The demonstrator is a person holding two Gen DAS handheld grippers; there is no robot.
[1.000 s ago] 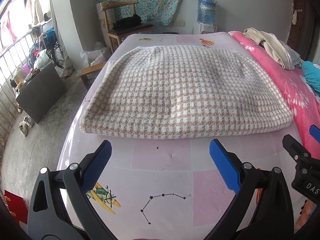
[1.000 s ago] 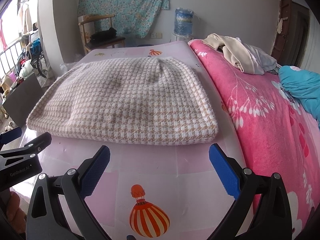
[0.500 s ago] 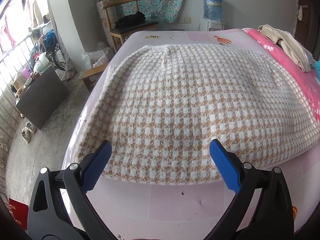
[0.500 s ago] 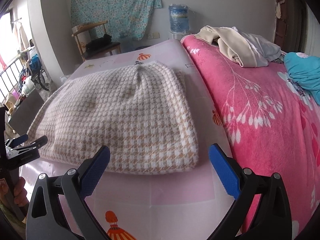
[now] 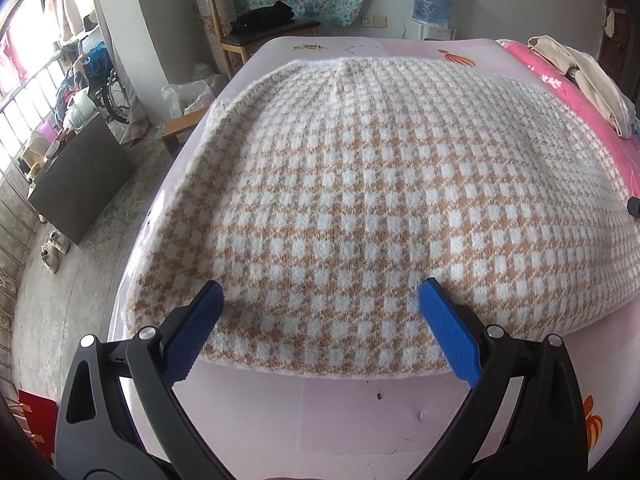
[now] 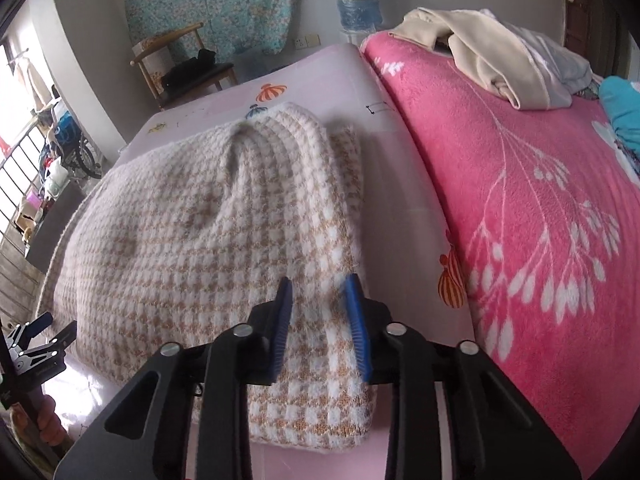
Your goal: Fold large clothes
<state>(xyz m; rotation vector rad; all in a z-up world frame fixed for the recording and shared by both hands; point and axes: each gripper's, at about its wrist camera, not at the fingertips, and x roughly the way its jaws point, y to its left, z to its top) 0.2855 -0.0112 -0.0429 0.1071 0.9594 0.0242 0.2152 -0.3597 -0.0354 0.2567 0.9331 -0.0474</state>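
Left wrist view: the left gripper (image 5: 318, 300), jaws wide apart over the near left edge of the checked knit garment (image 5: 380, 200) on the bed (image 5: 280, 420), may miss layers; right wrist view: the right gripper (image 6: 318, 304), jaws closing on its near right corner, may pinch only the top layer.

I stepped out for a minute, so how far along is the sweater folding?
Done: the checked sweater already lies folded flat on the bed. In hand: the right claw is closing on its near right corner, while the left claw sits open over the near left edge. Left: lifting that edge over for another fold.
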